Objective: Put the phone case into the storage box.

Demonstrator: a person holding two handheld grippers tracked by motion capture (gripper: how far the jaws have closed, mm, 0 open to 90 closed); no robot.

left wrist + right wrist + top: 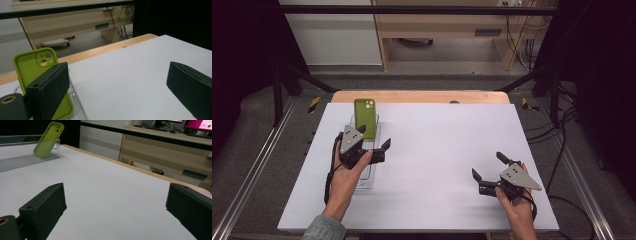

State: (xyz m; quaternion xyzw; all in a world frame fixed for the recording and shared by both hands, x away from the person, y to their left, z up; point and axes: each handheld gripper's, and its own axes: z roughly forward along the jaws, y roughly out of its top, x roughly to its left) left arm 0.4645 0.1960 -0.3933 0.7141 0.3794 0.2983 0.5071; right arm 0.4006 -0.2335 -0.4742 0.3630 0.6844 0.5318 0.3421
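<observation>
Table: a white board [437, 150] lies over a wooden tabletop whose far edge shows beyond it.
Phone case: a lime-green phone case [365, 117] stands at the far left of the board, leaning tilted, camera cutout uppermost, in a clear plastic stand [371, 170].
Clear stand: a long transparent tray that runs from the case toward the person.
Left gripper [373, 142]: held in the left hand [347, 175] over the clear stand, just beside the case; its jaws are spread wide apart, holding nothing.
Right gripper [488, 166]: held in the right hand [518, 207] low over the near right of the board, well apart from the case; jaws spread wide, gripping nothing.
</observation>
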